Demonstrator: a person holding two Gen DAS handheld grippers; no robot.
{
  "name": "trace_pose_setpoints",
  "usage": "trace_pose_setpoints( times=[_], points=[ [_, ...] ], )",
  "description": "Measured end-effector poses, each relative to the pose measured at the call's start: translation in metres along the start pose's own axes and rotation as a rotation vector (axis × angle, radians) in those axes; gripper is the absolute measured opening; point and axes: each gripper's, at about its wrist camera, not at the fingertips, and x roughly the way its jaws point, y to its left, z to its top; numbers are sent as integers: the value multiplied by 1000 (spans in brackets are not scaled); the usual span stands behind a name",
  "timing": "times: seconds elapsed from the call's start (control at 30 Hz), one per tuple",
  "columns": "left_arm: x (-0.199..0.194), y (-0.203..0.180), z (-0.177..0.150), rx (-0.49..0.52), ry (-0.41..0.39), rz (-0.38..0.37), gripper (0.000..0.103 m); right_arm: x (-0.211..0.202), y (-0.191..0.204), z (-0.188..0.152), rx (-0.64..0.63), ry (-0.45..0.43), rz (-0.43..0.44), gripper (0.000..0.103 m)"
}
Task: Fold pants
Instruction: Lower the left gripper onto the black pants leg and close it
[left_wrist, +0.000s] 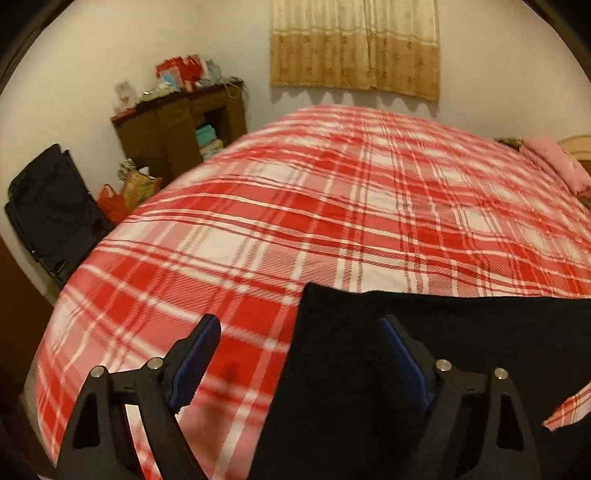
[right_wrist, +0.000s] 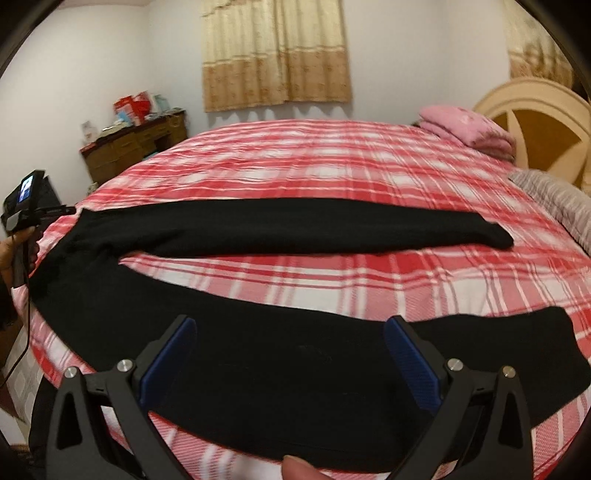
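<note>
Black pants lie spread flat on the red plaid bed, the two legs apart in a V, waist at the left, far leg pointing right. My right gripper is open and empty, hovering over the near leg. In the left wrist view, my left gripper is open and empty over the waist end of the pants, its right finger above the black cloth, its left finger above the bedspread. The left gripper's handle also shows at the far left of the right wrist view.
A brown wooden cabinet with boxes on top stands by the wall left of the bed. A black folding chair and bags are on the floor beside it. Folded pink bedding and a curved headboard are at the right.
</note>
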Motion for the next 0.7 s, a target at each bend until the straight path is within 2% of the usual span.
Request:
trace_pose_setpoints(
  times=[0.03, 0.13, 0.17, 0.2, 0.23, 0.37, 0.47, 0.53, 0.7],
  points=[
    [7, -3, 2, 13, 9, 5, 84, 0, -5, 1, 16, 2, -4, 103],
    [29, -8, 6, 33, 61, -16, 57, 5, -17, 4, 49, 6, -21, 103],
    [35, -9, 6, 29, 77, -33, 38, 8, -20, 8, 48, 10, -29, 103],
    [40, -8, 4, 24, 93, -51, 32, 10, -22, 10, 43, 13, -37, 103],
    [42, -8, 4, 17, 88, -50, 32, 10, -25, 13, 35, 15, -46, 101],
    [42, 0, 5, -32, 76, -95, 25, 14, -49, 33, 10, 19, -65, 80],
    [43, 11, 4, -93, 68, -154, 23, 18, -81, 53, 22, 12, -114, 73],
    [43, 10, 3, -106, 61, -171, 22, 24, -107, 71, 60, 14, -139, 69],
    [44, 5, 2, -86, 59, -160, 22, 44, -176, 111, 210, 48, -172, 68]
  ],
)
